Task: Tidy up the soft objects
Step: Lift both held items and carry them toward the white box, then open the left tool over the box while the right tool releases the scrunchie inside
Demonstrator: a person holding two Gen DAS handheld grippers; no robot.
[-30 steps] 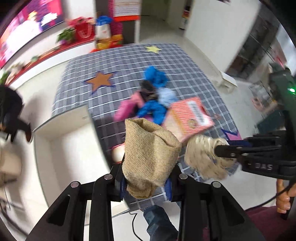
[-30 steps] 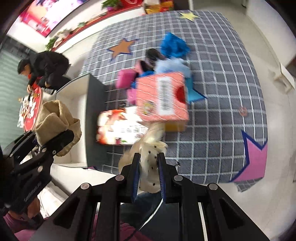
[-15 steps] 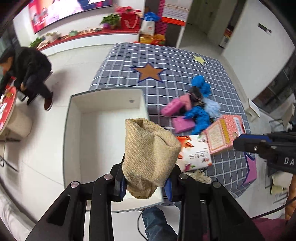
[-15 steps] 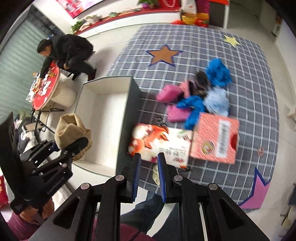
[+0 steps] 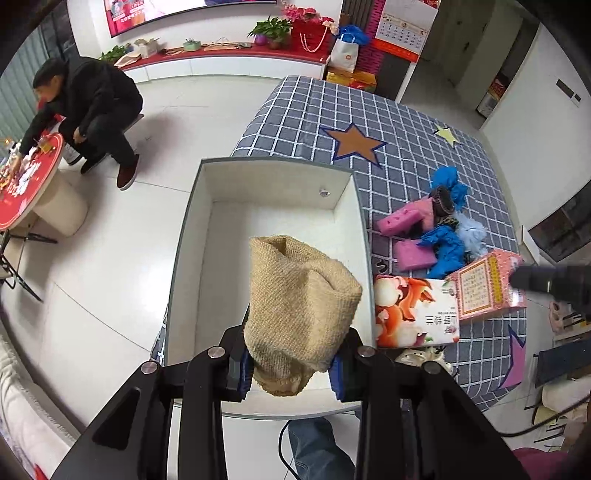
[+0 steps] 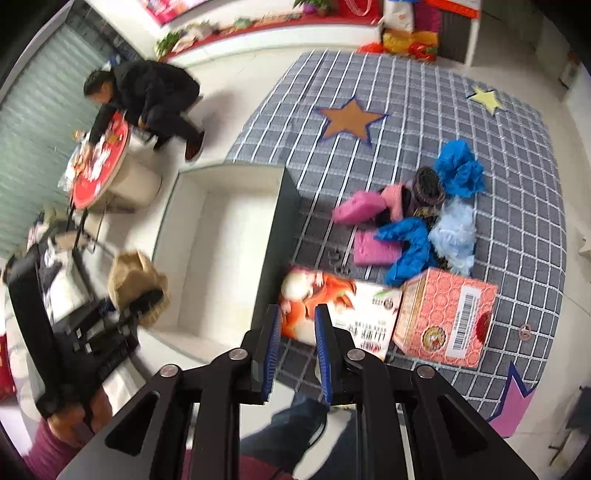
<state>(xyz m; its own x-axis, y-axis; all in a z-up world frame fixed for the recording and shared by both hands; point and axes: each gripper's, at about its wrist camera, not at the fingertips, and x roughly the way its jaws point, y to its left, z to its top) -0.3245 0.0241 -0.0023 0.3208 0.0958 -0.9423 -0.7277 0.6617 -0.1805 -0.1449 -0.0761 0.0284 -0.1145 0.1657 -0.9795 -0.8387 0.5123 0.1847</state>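
Over white box (image 5: 192,236) | left hand-held gripper (image 5: 291,363) clamps burlap sack (image 5: 301,299), base hidden | right hand-held gripper (image 6: 295,350) narrow, bare

A home-like living room, by the look of it: glossy white floor tiles (image 5: 122,258), a long low cabinet (image 5: 229,61) carrying potted plants (image 5: 267,29), a red wall calendar (image 5: 404,35), and a man (image 5: 92,110) crouched beside a small round table (image 5: 26,184).

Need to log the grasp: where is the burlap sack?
Left wrist view: the burlap sack is clamped in the left hand-held gripper, above the white box.
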